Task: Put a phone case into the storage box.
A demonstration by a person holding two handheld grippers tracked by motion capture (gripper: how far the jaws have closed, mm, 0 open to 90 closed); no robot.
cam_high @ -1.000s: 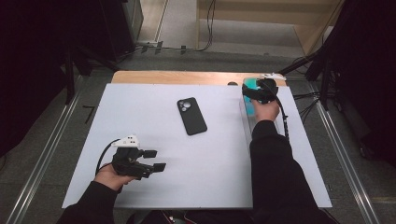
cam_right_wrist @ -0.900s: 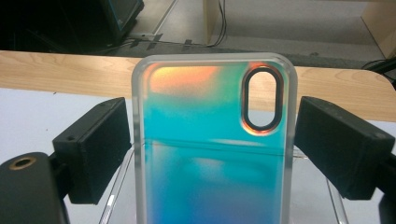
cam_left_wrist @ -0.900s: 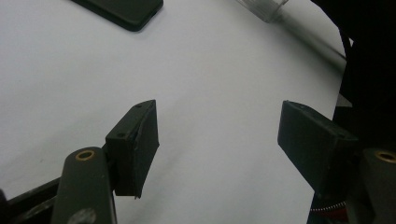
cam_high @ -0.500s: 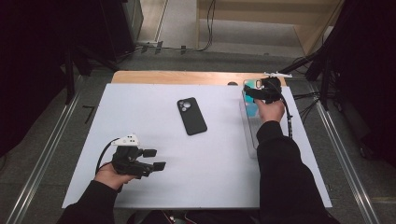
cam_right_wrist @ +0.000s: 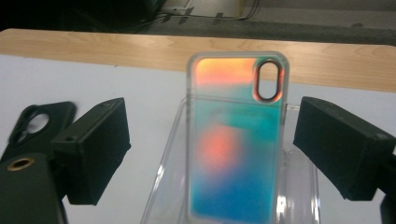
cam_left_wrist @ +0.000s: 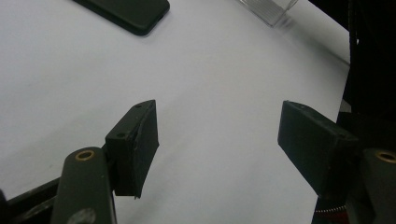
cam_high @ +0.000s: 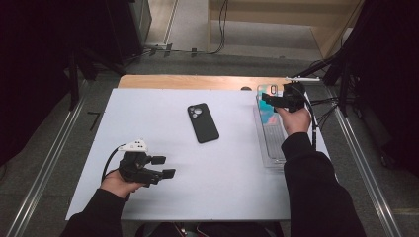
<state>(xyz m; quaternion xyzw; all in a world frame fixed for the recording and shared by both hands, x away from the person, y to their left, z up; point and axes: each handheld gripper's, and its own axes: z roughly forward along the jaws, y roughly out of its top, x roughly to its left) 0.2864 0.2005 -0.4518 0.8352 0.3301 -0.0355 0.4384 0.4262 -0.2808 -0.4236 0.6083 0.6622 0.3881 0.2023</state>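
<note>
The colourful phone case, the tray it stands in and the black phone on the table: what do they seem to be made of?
Colourful phone case: probably glossy plastic with an iridescent orange-to-teal back; its rim looks translucent.
Tray: clear hard plastic, likely acrylic; the table shows through its walls and the edges catch light.
Black phone: matte black back without glare, possibly a rubbery or silicone cover; too far to be sure.

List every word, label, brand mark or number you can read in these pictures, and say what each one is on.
None: no readable text anywhere.
Black phone: back plain, no legible mark.
Iridescent phone case: colour patches alone, no lettering.
Clear tray: unmarked.
Left tool and right tool: plain black jaws, no label.
</note>
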